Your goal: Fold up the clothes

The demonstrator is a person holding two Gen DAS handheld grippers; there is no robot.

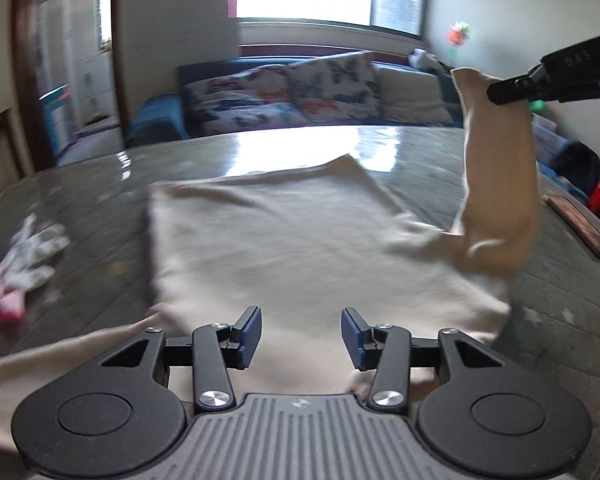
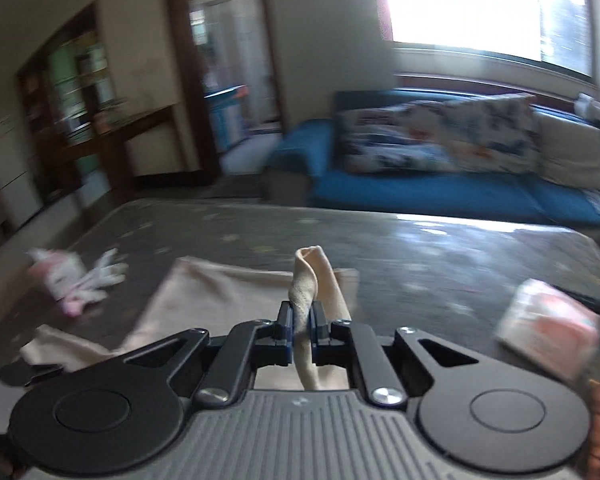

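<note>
Garment (image 2: 305, 280) between right gripper's (image 2: 301, 322) jaws

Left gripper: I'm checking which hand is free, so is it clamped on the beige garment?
No: the left gripper stands open above the beige garment, with nothing between its pads.

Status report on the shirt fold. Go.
Right claw shut on the sleeve, lifted clear of the table. Left claw open, empty, over the cream shirt. Small garments off to the side, not in the way.
</note>
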